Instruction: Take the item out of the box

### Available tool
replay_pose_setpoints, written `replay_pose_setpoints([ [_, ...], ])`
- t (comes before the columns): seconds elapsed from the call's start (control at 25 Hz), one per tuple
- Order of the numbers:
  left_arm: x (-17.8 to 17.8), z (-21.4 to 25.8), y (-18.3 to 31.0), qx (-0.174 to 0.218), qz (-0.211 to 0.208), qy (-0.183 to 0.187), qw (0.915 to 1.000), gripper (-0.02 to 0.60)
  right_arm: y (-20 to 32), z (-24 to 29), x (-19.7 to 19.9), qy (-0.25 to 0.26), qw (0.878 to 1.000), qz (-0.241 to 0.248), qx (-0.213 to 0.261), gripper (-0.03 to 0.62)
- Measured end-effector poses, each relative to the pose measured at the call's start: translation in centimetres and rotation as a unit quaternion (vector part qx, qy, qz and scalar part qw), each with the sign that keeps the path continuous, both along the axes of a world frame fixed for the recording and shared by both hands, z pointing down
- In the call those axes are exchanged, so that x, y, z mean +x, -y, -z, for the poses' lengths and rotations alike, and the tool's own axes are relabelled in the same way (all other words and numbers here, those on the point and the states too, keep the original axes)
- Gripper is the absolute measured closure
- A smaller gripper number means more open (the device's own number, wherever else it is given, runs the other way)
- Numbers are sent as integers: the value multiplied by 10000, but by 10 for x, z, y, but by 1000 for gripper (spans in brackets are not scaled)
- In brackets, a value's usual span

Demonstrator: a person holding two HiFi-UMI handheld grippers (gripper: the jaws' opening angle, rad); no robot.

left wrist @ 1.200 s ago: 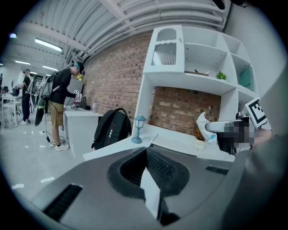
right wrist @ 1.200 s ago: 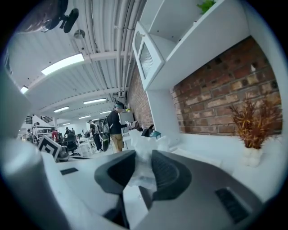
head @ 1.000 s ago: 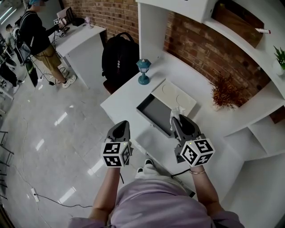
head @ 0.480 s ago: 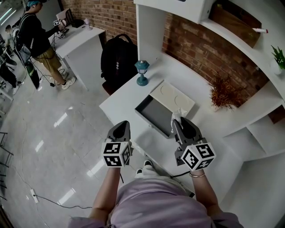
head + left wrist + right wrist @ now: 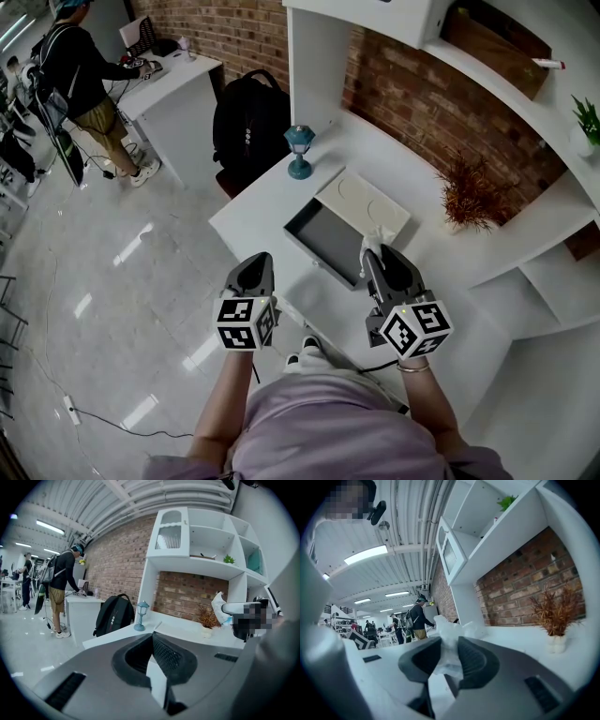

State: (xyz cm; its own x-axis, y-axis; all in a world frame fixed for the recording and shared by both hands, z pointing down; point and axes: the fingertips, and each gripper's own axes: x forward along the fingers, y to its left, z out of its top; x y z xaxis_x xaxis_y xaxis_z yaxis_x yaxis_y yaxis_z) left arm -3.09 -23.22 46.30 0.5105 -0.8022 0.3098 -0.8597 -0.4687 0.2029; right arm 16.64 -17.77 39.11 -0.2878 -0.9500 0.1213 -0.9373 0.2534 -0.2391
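White, crumpled plastic-wrapped item (image 5: 446, 634): pinched between the jaws of the right gripper (image 5: 449, 654), its loose top sticking out past the tips; in the head view the item (image 5: 375, 236) is lifted clear of the box.

Right gripper (image 5: 372, 251): clamped on the item, held over the white table (image 5: 253, 211), just past the near right side of the box.

Box (image 5: 323, 239): shallow, dark-lined, open, lying on the table just ahead and left of the right gripper's tips. Its pale lid (image 5: 367, 202) lies flat against the far side of the box.

Left gripper (image 5: 254, 269): jaws together with nothing between them, seen likewise in its own view (image 5: 152, 641); held at the near table edge, left of the box and well apart from the right gripper.

Blue lantern (image 5: 300, 150): upright, far ahead of the left gripper.

Dried plant (image 5: 472, 195): in a pot, ahead and right of the right gripper.

Black backpack (image 5: 248, 122): beyond the table's far left end.
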Motion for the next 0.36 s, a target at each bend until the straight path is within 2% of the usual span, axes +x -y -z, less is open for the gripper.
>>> replay_pose_setpoints([
  [0.36, 5, -1, -2, -21, -28, 7, 10000, 580, 0, 0, 5, 6, 10000, -33, 35, 479],
])
